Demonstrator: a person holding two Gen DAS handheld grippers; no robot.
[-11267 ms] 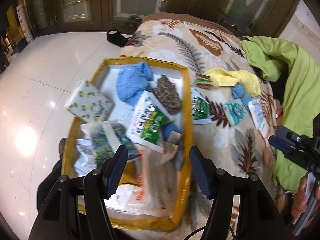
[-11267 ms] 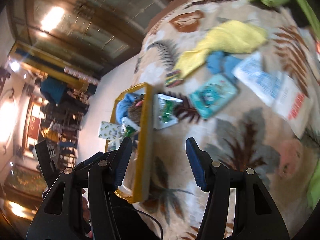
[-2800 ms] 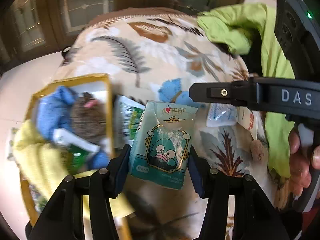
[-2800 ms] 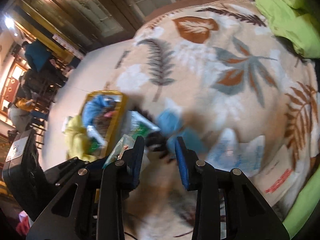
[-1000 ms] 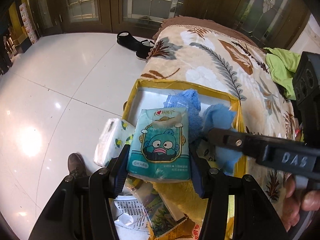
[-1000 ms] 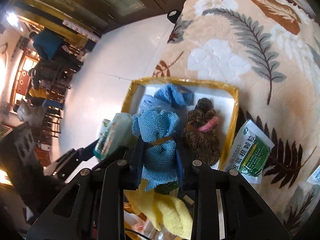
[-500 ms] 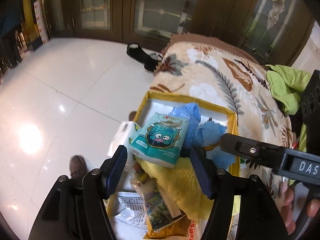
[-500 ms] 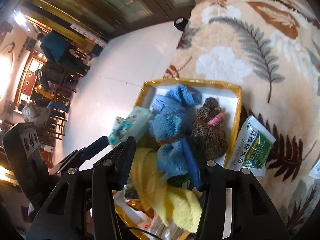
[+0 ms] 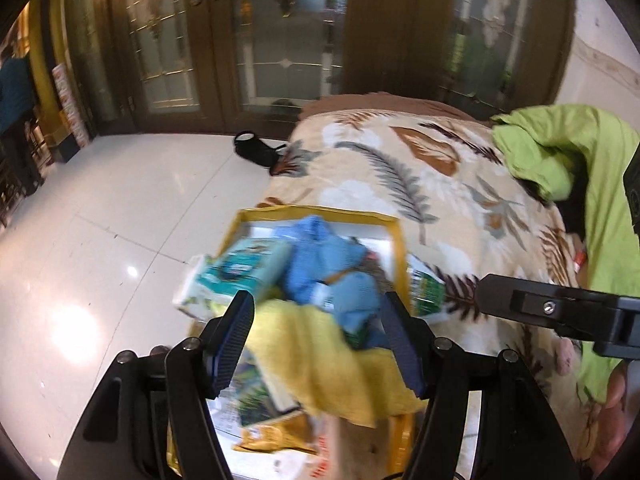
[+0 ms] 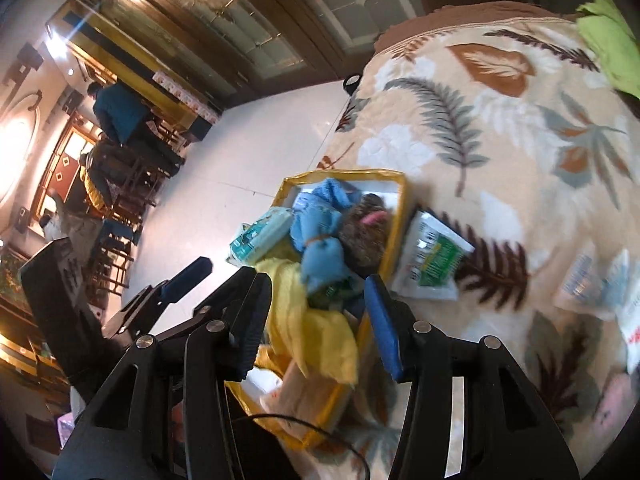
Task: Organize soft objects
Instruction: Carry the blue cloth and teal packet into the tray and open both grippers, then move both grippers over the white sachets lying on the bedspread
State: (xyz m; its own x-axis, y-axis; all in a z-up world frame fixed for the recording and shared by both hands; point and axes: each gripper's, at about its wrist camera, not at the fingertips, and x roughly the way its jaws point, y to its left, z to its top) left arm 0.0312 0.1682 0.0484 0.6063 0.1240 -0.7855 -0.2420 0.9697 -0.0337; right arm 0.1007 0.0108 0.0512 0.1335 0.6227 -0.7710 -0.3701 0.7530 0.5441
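Released, tissue pack (image 9: 244, 270) and blue cloth (image 10: 320, 256) crowd the box (image 10: 394, 216); both tools spread, empty.

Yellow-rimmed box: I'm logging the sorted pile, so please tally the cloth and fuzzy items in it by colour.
Blue cloths: 2
Yellow cloth: 1
Brown fuzzy bundle: 1
Total: 4

Yellow-rimmed box (image 9: 401, 256) holds blue towels (image 9: 320, 260), yellow cloth (image 9: 320, 356).
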